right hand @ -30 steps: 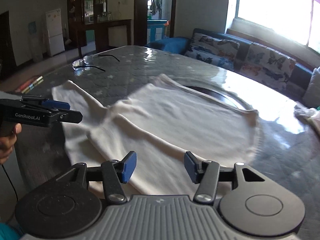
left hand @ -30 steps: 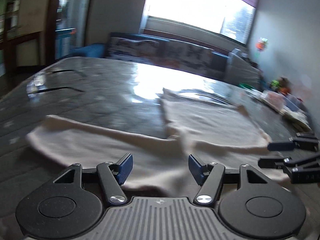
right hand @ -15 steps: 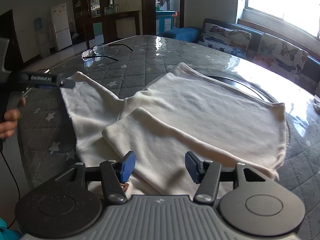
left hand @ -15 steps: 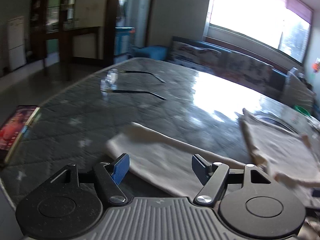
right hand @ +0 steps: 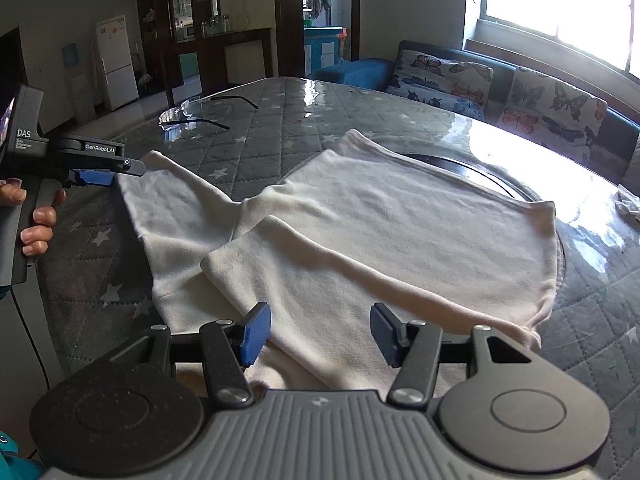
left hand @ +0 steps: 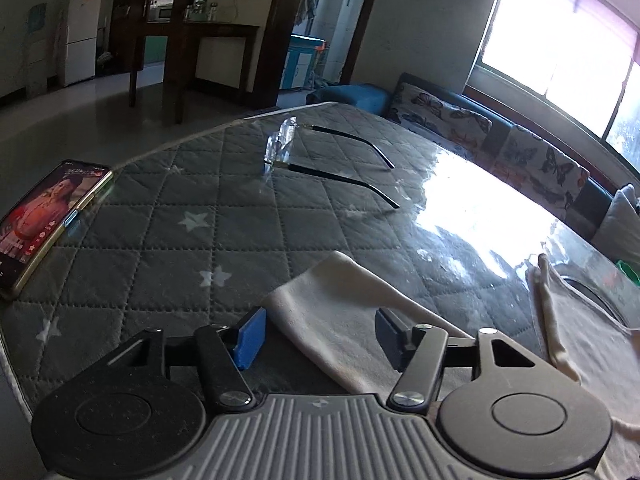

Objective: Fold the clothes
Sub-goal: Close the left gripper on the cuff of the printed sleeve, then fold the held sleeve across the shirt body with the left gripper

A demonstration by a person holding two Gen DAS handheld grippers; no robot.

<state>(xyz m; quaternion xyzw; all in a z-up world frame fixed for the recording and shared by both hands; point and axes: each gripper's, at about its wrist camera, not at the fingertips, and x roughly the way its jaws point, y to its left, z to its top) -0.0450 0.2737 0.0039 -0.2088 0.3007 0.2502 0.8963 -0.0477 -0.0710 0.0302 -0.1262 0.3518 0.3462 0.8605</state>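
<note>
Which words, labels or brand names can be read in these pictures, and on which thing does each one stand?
"GenRobot.AI": on the side of the left gripper.
"DAS": on that gripper's black body; the small lines under it are too small to read.
Phone: the writing on its screen is too blurred to read.

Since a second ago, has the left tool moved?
Yes. In the right wrist view the left tool, jaws just closing, has shifted up along the cream garment's sleeve to its cuff, toward the clear glasses.
</note>
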